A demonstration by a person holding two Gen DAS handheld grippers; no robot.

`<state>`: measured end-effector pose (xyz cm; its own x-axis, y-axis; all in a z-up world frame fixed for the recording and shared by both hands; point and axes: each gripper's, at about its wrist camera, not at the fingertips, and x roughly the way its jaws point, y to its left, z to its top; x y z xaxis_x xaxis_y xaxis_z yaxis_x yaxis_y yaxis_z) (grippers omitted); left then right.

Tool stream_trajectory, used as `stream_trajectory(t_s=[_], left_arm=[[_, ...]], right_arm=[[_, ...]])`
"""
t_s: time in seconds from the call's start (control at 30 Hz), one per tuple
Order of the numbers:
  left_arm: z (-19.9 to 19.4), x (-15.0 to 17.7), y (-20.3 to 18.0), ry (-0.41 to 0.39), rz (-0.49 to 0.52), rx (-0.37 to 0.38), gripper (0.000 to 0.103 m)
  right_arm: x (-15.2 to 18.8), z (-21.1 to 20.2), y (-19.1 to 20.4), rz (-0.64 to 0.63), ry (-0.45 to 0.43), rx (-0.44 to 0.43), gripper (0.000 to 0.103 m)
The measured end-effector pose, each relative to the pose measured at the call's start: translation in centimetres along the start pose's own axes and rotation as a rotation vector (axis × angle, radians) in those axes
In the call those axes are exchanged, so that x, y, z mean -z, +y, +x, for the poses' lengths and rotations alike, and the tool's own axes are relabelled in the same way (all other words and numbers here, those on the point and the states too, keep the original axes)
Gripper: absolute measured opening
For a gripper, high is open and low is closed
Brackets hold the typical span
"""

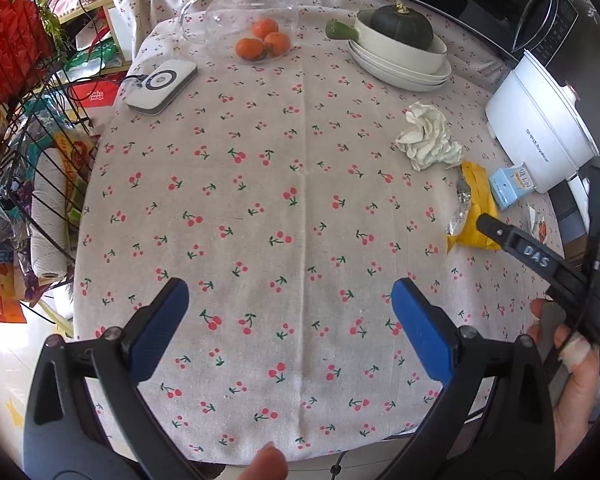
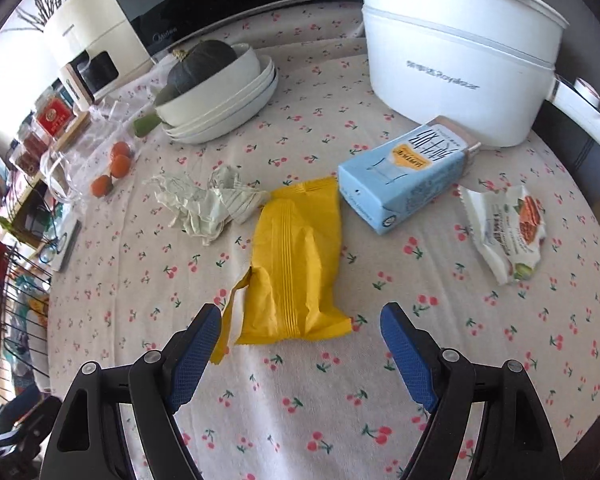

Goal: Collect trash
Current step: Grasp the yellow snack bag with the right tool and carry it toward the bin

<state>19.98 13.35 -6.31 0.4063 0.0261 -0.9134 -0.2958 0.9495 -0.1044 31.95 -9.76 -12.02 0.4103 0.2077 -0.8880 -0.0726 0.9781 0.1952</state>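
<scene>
Now the right claw [image 2: 300, 344] hangs released just short of the yellow wrapper [image 2: 296, 264], which lies flat on the counter [image 2: 380, 420] between the crumpled tissue [image 2: 204, 204] and the blue carton [image 2: 404, 184]. Best to straddle its near edge and pinch low. The left claw [image 1: 290, 328] gapes wide over bare cloth, leaving ample room; the white pot [image 2: 452, 52] crowds the far side.

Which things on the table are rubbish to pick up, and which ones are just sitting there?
Rubbish: yellow wrapper, crumpled tissue, blue carton, white snack wrapper.

Just sitting there: oranges, squash, plates, white pot, glass teapot.
</scene>
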Motion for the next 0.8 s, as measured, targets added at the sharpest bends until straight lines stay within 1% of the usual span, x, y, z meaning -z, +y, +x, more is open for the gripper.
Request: stream_trajectory(t_s=[0.07,0.13,0.17,0.2,0.27,0.3,0.33,0.37,0.4,0.47,0.57,0.7,0.8], left_arm=[[-0.3,-0.2,0.5,-0.009,-0.008,0.004,0.101],[-0.6,-0.2,0.8,-0.014,-0.009,0.008,0.101],[-0.6,-0.2,1.0,-0.017,-0.009,0.01,0.101],[-0.7,-0.1,1.1,-0.019,-0.008,0.012,0.101],[-0.8,-0.1,1.1,-0.024,-0.001,0.008,0.101],[-0.8,0.0,1.1,-0.025,0.002,0.004,0.101],[-0.8,0.1,1.1,-0.025,0.005,0.002,0.101],[-0.9,0.1,1.1,-0.025,0.007,0.001,0.101],[-0.9,0.1,1.1,-0.024,0.008,0.002,0.101],[-1.0,0.3,0.9,-0.025,0.008,0.008,0.101],[-1.3,0.5,0.3,-0.03,0.018,0.022,0.101],[-1.5,1.1,-0.8,-0.036,0.058,0.032,0.101],[-1.4,1.6,-1.7,-0.034,0.088,0.05,0.101]], right_arm=[[-0.1,1.5,0.6,-0.02,0.021,0.032,0.08],[-0.1,2.7,0.9,-0.028,0.031,0.054,0.073],[0.0,3.0,1.0,-0.038,0.024,0.067,0.072],[0.0,3.0,1.2,-0.06,0.005,0.083,0.067],[0.3,3.1,1.6,-0.104,-0.003,0.103,0.064],[0.4,2.9,1.6,-0.106,-0.006,0.098,0.057],[0.4,2.7,1.4,-0.101,-0.005,0.085,0.047],[0.5,2.3,1.1,-0.099,-0.002,0.072,0.034],[0.6,1.8,0.9,-0.102,0.003,0.066,0.03],[1.1,1.1,0.6,-0.114,0.028,0.069,0.029],[2.3,-0.5,-0.3,-0.124,0.033,0.059,0.029],[4.2,-3.4,-2.2,-0.091,0.042,0.031,0.028],[5.6,-6.3,-4.1,-0.066,0.032,0.029,0.028]])
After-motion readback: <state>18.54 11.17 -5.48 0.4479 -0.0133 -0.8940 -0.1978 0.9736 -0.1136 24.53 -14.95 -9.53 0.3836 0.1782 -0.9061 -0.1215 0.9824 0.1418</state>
